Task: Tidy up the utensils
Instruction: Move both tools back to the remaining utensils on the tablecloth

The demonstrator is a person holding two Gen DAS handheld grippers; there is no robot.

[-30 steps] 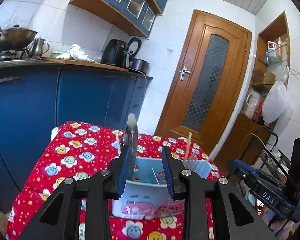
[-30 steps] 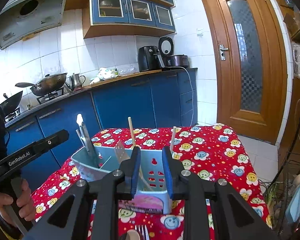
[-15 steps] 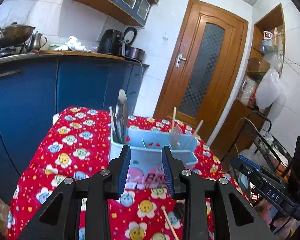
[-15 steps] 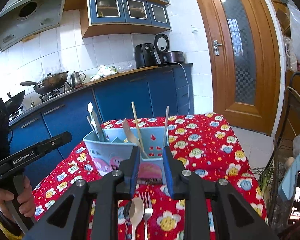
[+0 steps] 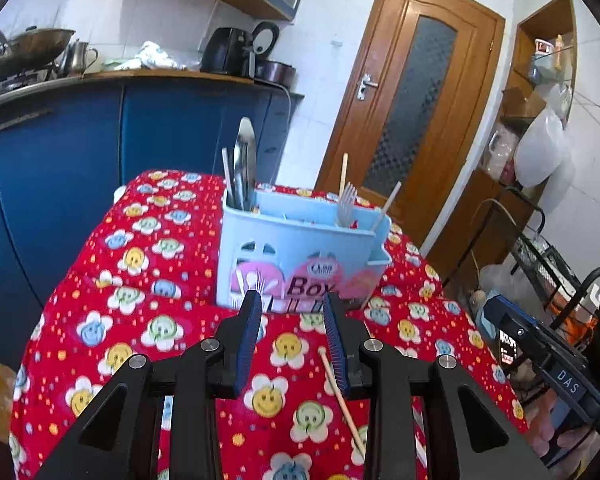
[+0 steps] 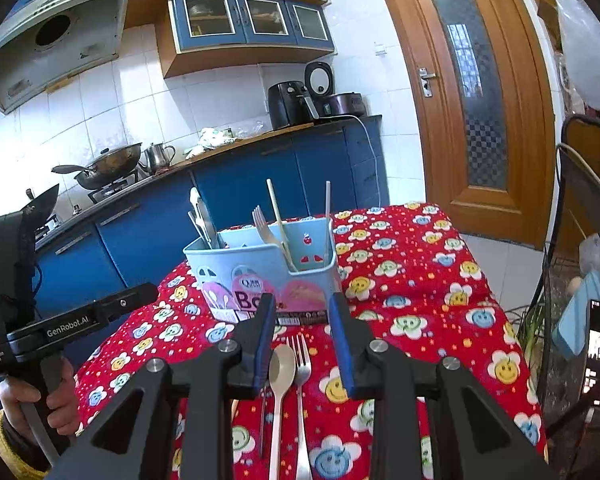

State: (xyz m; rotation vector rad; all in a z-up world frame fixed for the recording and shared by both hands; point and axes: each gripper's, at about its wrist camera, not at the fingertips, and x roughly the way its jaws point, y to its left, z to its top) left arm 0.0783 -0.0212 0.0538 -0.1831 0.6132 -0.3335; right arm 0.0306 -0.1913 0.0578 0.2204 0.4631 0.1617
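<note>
- Both tongs have backed away from the blue caddy (image 6: 260,264) at the far middle of the surface (image 6: 420,280).
- Left tongs (image 5: 292,344) gape empty above a chopstick (image 5: 340,396).
- Right tongs (image 6: 304,340), empty, are opening over the near spoon (image 6: 280,368) and fork (image 6: 300,360); next pick, likely.

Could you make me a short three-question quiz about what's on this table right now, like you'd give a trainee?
1. True or false: the right gripper is clamped on the spoon.
2. Which lies loose on the tablecloth under the left gripper: (a) a knife, (b) a wooden chopstick, (c) a cup?
3. Fill in: the fork on the cloth lies right beside the spoon, in front of the light blue ____.

Key
1. False: its jaws are opening, and nothing is gripped between them.
2. b
3. utensil box
</note>
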